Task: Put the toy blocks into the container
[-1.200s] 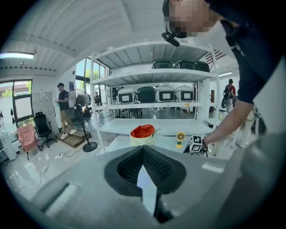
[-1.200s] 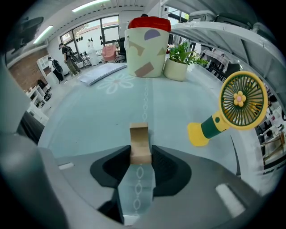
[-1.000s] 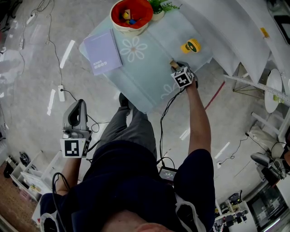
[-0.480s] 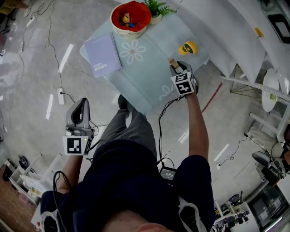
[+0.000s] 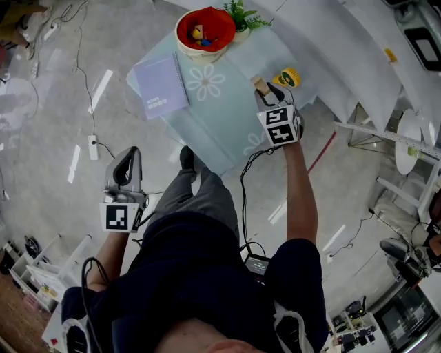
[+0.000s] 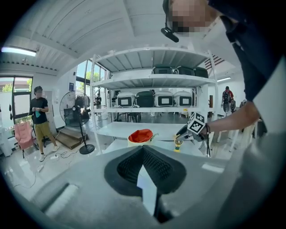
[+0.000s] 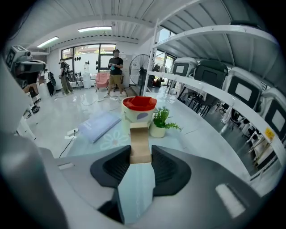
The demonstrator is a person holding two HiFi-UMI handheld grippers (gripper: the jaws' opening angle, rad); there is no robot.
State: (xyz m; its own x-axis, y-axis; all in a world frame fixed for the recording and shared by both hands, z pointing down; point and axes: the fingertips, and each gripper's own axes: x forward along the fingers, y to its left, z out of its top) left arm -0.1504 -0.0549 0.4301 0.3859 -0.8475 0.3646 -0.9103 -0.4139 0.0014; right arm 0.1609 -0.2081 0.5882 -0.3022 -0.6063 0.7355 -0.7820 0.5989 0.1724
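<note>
A plain tan wooden block (image 7: 140, 142), long and rectangular, is sitting pinched at its near end between the pads of the right tongs (image 7: 140, 154), its length pointing away and hanging above the pale flower-printed bench (image 5: 227, 114). The container (image 5: 222, 19), a round bowl with a red inside and cream outside, is standing upright at the bench's far end, well apart from that block. It is holding a few small coloured toy blocks (image 5: 200, 36).

Table (image 5: 231, 114) clear btwn notebook (image 5: 160, 86) & yellow item (image 5: 289, 76); plant (image 5: 242, 14) crowds container (image 5: 203, 52).
</note>
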